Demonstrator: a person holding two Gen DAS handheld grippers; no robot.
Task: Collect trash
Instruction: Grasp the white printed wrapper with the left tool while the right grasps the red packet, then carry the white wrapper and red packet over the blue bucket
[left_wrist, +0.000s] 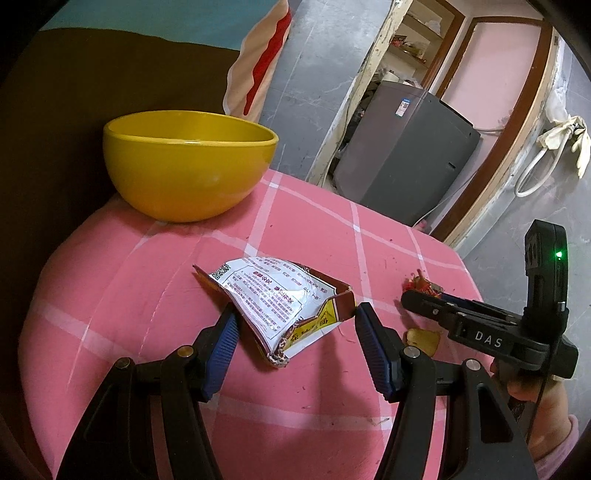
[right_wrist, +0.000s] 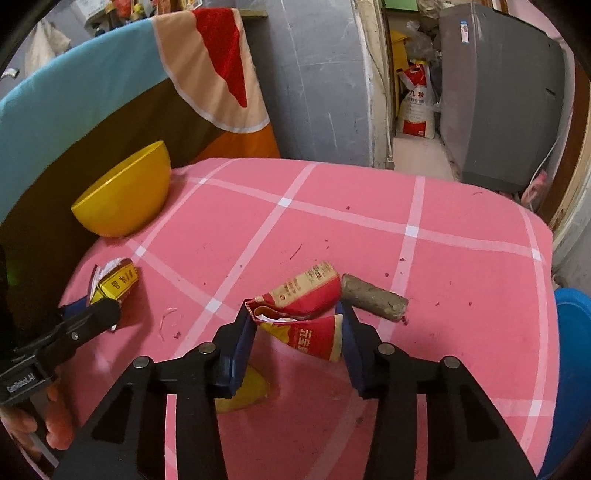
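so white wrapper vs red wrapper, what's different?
The white wrapper lies between the open left gripper, mostly white print with a yellow-brown edge. The red wrapper is red and tan, folded, between the right gripper pads, beside a brown stick. Both are crumpled on the pink cloth.

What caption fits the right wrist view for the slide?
Right claw closing around a red snack wrapper on the pink checked tablecloth, yellow bowl at far left.
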